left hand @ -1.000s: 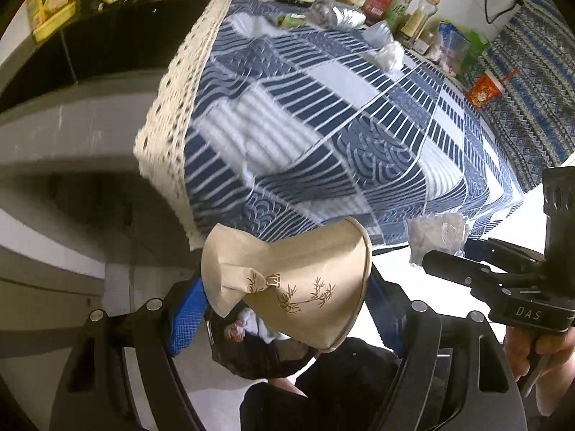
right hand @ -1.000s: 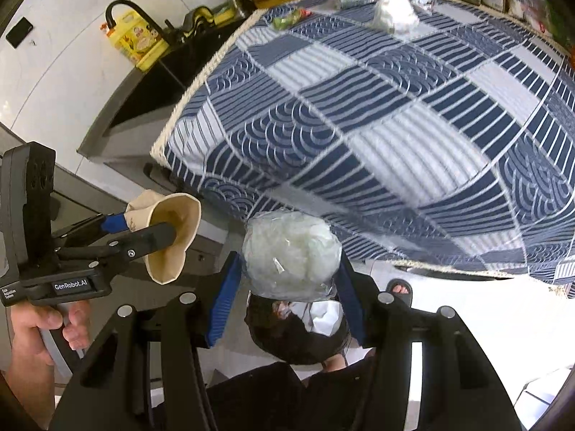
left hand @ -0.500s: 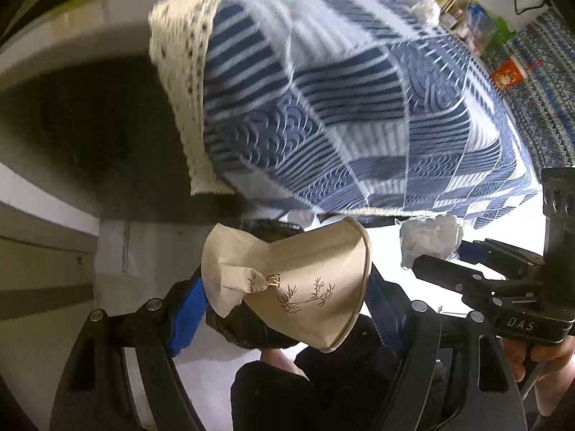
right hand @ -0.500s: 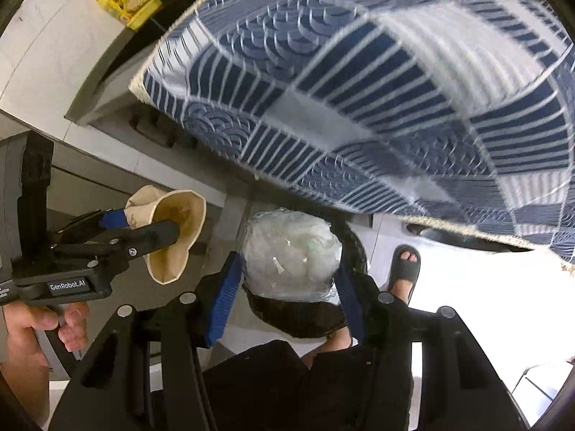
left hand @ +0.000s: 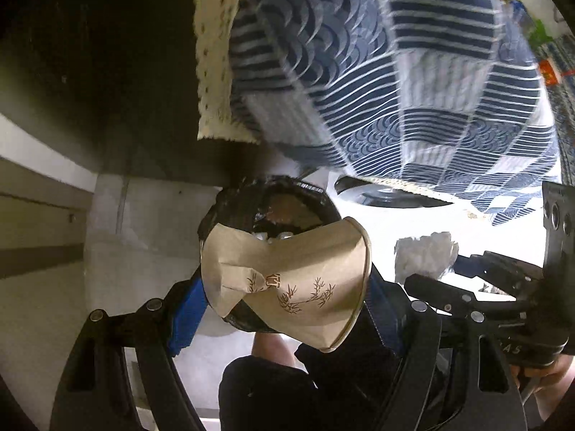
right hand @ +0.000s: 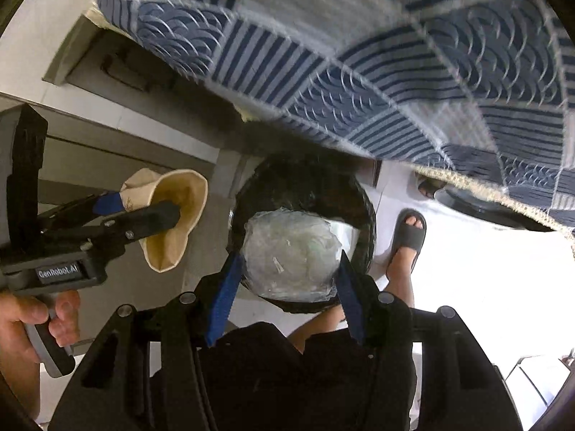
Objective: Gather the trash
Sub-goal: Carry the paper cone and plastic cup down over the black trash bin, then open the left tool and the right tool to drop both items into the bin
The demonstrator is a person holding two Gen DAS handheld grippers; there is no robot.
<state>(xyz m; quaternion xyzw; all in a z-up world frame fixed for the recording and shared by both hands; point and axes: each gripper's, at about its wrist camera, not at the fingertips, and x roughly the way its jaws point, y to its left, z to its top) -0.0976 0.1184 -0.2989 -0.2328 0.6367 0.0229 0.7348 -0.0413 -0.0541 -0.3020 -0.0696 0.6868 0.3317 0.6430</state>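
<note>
A crushed tan paper cup with a small bamboo print sits between the blue pads of my left gripper, which is shut on it. That cup also shows at the left of the right wrist view, beside the bin. My right gripper is shut on a crumpled clear plastic wad, seen as a white lump in the left wrist view. Both point steeply down over a round bin lined with a black bag, its rim just behind the cup.
A table under a blue-and-white patterned cloth with a cream lace edge overhangs the bin. A person's foot in a grey sandal stands right of the bin on pale floor. Grey cabinet fronts lie to the left.
Both grippers have come down from above the tabletop to below its edge, still holding the cup and the plastic wad. The black-lined bin is now larger and directly beneath them.
</note>
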